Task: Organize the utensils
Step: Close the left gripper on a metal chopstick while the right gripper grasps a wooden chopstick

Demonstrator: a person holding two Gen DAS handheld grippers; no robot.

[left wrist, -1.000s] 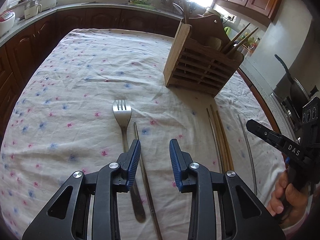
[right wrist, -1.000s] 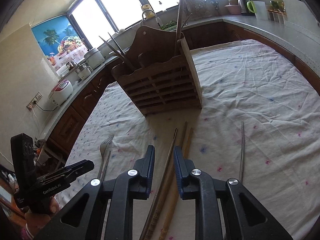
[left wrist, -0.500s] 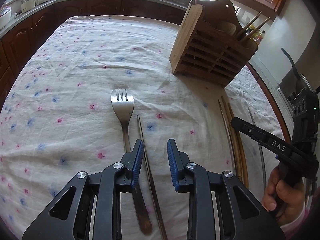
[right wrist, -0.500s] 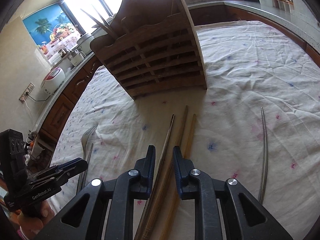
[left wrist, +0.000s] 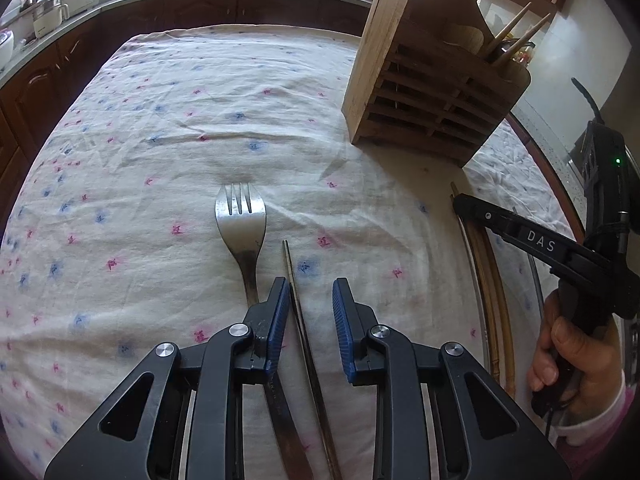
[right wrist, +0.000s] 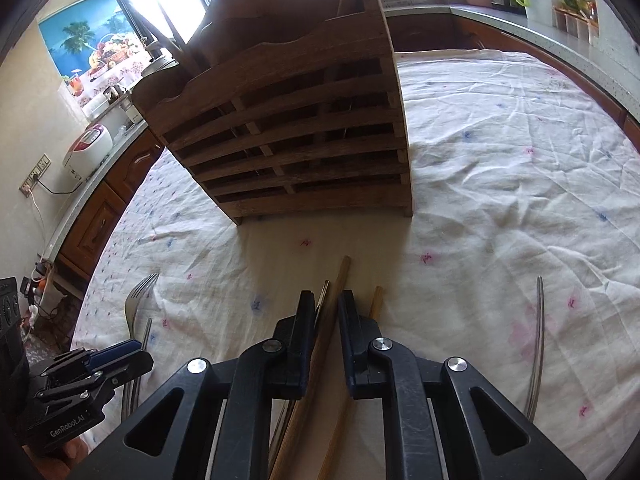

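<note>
While both of your grippers sit low over the cloth in front of the wooden utensil rack (right wrist: 288, 128), you look to be at the pick-up step, with nothing lifted yet. Your left gripper (left wrist: 310, 312) has its jaws apart around a thin metal chopstick (left wrist: 294, 284), which lies on the tablecloth (left wrist: 160, 140) on the near side of the rack; the fork (left wrist: 240, 220) lies just beside that chopstick, on the side farther from the rack, with its handle running under the left finger. Your right gripper (right wrist: 325, 332) has its jaws narrowly apart, straddling a wooden chopstick (right wrist: 340, 276) whose tip points toward the foot of the rack. A darker stick (right wrist: 323, 296) sits just inside the same gap and another wooden one (right wrist: 375, 300) lies just outside it. Whether the pads already touch the wood I cannot tell.

Next, I judge, you need to close on one stick only. On the right, the crowded bundle may come up together or skew. On the left, keep the finger clear of the fork handle. Then each piece has to be raised, tipped upright and dropped into a rack compartment.

Chopsticks (left wrist: 516, 36) already stand in the rack's end compartment, and something stands in the taller back section, though what cannot be made out. A curved metal rod (right wrist: 538, 340) lies well apart from the bundle.
</note>
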